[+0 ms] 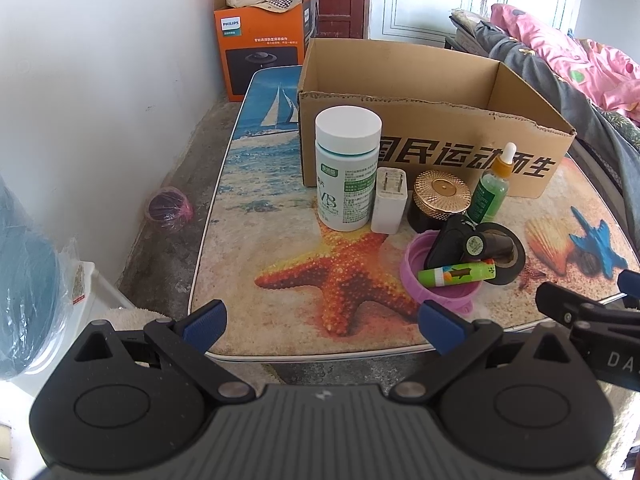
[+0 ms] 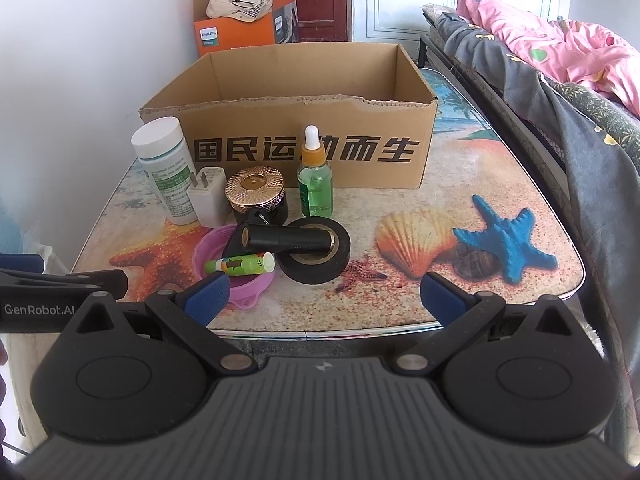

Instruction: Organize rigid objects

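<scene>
1. Both the left tool [image 1: 320, 320] and right tool [image 2: 324, 300] are hanging spread apart, empty, near the tabletop [image 2: 400, 292] edge.
2. Bottles [image 2: 168, 168], tape [image 2: 316, 260] and a lip balm [image 2: 240, 265] are sitting clustered ahead of them, before the cardboard box [image 2: 304, 148], possibly touching it.

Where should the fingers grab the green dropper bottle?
Around the dropper bottle at its green body, below the orange collar. It stands upright with open mat on its right, so the right gripper could come in from the front-right, fingers level. The thin white bulb on top looks too small and soft. The gold-lidded jar crowds its left side.
</scene>
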Motion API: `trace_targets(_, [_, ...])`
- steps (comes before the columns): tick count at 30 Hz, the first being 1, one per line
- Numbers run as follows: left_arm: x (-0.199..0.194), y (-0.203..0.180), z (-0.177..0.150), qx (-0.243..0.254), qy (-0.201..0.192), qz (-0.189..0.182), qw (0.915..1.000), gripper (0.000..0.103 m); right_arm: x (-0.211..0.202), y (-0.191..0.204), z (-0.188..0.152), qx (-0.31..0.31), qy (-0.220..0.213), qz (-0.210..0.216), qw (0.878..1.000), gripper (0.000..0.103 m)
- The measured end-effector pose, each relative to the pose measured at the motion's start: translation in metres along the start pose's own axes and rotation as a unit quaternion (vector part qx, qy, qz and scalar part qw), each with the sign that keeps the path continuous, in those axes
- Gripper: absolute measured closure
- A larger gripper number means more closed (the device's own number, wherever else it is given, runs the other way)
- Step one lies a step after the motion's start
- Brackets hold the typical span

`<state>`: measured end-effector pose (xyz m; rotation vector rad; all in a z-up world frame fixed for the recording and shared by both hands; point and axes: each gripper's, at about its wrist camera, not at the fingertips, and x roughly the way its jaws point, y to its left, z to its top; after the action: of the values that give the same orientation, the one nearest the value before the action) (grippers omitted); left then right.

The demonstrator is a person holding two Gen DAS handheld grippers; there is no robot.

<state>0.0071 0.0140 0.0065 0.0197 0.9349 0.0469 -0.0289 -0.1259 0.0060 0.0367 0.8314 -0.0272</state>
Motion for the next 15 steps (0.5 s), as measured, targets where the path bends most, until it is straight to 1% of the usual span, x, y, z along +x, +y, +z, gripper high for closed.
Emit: trace_targets(15, [0.0068,-0.0031,0.0102,0.005,0.004,-0.002,1.0,0.001,0.0058,-0.0075,0.0069,0.014,-0.003,-0.001,1.0,0.001])
